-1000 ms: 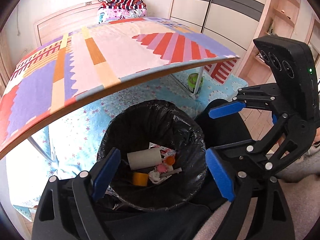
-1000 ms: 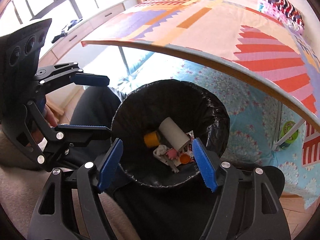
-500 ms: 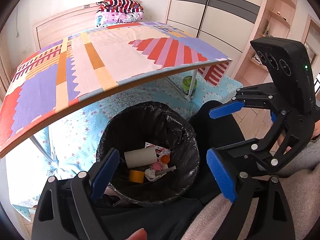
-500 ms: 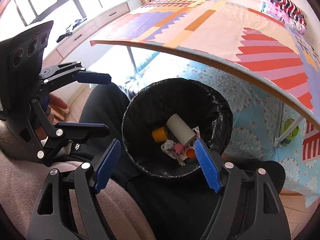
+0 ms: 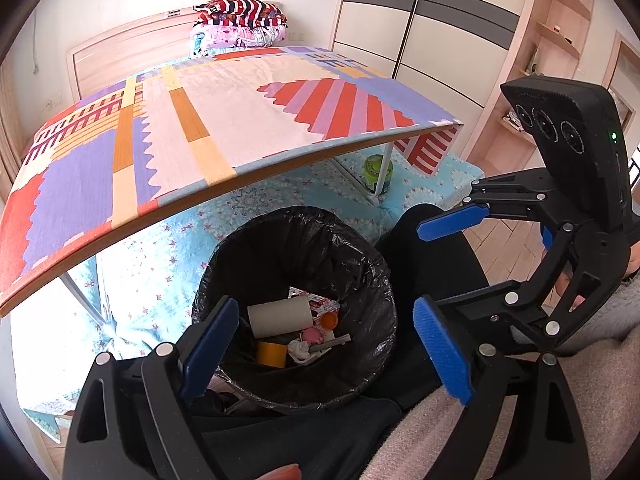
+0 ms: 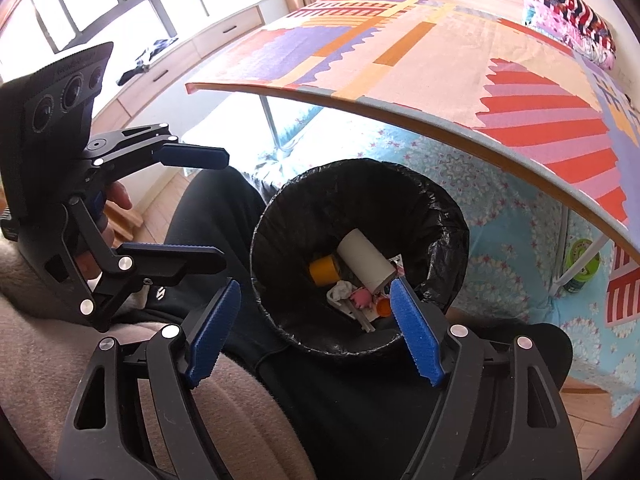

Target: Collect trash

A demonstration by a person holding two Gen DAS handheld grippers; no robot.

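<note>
A bin lined with a black bag (image 5: 360,264) stands on the floor in front of the table; it also shows in the right wrist view (image 6: 448,220). Inside lie a white cardboard roll (image 5: 279,315), a yellow tape roll (image 5: 271,354), an orange cap (image 5: 330,321), a pink piece (image 5: 311,335) and crumpled paper. My left gripper (image 5: 326,352) is open and empty above the bin's near rim. My right gripper (image 6: 314,334) is open and empty above the near rim too. Each gripper shows in the other's view, the right one (image 5: 448,264) and the left one (image 6: 200,208).
A low table with a colourful patterned cloth (image 5: 208,120) overhangs behind the bin. A green cup (image 5: 377,172) stands by the table leg on a blue floral mat (image 5: 160,264). Folded bedding (image 5: 240,24) lies at the far end. The person's dark-trousered legs flank the bin.
Both grippers have pulled back and up from the bin, which looks smaller and farther. Both stay open and empty.
</note>
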